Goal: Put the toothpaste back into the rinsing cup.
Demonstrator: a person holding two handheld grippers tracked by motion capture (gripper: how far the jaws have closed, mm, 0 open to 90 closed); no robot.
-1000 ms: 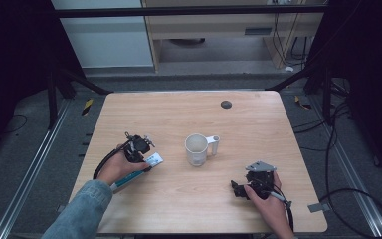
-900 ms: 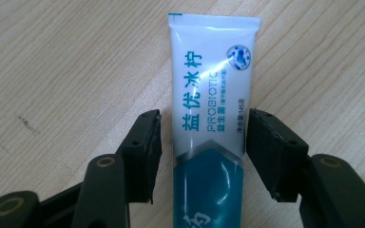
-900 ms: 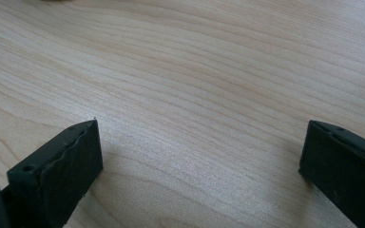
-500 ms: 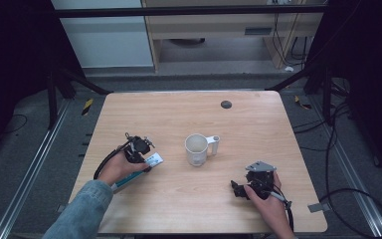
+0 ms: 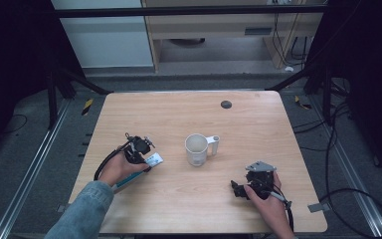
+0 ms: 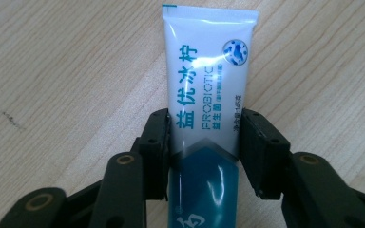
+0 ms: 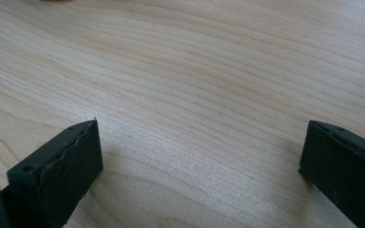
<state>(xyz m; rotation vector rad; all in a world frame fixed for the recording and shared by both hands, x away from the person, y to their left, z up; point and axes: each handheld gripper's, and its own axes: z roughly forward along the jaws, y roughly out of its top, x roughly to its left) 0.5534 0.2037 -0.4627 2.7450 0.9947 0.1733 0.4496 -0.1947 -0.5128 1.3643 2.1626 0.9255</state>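
Left gripper view: our left gripper point(image 6: 204, 147) has just been closing on the toothpaste tube point(image 6: 208, 95), and its pads now meet both edges at mid-length, a hold that looks set for lifting. The tube lies flat on the table point(image 5: 179, 109), left of the mug point(image 5: 197, 149), long axis along the jaws, crimped end pointing away. Our right gripper point(image 7: 199, 156) gapes wide, empty.
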